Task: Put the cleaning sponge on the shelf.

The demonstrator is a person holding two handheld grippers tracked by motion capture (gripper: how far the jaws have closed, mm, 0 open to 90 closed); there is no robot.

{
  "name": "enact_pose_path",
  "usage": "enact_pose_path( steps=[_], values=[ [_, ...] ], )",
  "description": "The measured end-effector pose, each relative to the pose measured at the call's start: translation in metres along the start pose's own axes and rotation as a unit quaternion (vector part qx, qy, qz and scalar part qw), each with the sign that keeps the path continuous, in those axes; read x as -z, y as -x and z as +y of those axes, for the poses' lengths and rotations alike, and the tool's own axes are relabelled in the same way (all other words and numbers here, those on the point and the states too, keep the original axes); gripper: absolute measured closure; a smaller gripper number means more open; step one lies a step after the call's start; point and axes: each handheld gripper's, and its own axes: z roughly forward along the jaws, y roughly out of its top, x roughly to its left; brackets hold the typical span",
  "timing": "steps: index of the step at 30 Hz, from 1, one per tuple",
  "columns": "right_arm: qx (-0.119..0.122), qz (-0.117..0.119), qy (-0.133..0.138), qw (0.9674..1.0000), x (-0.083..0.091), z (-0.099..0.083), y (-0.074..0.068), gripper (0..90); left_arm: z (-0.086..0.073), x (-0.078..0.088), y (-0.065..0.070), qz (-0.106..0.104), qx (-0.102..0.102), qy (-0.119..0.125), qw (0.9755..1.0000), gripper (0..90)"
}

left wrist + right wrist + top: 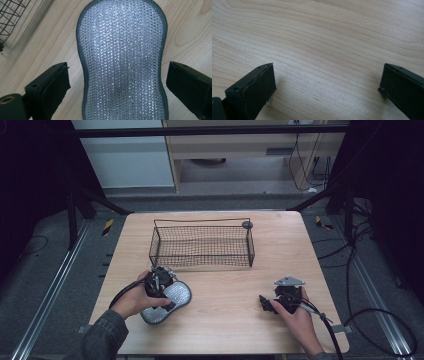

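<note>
A silver mesh scouring pad (167, 301) with a grey rim lies flat on the wooden table (230, 320), near its front left. My left gripper (170, 305) hovers right over it, open, one jaw on each side of the pad's narrow waist (122, 75) without clamping it. My right gripper (263, 303) rests low over bare wood at the front right, open, with nothing between its jaws (329, 82). A black wire basket (201, 245) stands at the middle back of the table, holding nothing that I can see.
A small dark round knob (247, 224) sits at the basket's back right corner. A corner of the basket (10, 12) shows at the top left of the left gripper view. Cables trail over the floor to the right of the table.
</note>
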Motion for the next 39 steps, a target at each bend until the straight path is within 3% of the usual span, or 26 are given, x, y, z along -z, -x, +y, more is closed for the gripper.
enact_pose_path(
  steps=[16,39],
  values=[
    [0.002,0.001,-0.001,1.0000,0.000,0.000,0.000,0.4,-0.005,-0.014,-0.002,-0.008,0.019,-0.012,0.9997,4.2],
    [0.002,0.002,-0.001,1.0000,0.000,0.000,0.000,0.4,-0.007,-0.018,-0.002,-0.014,0.032,-0.002,0.9994,4.1]
  ],
)
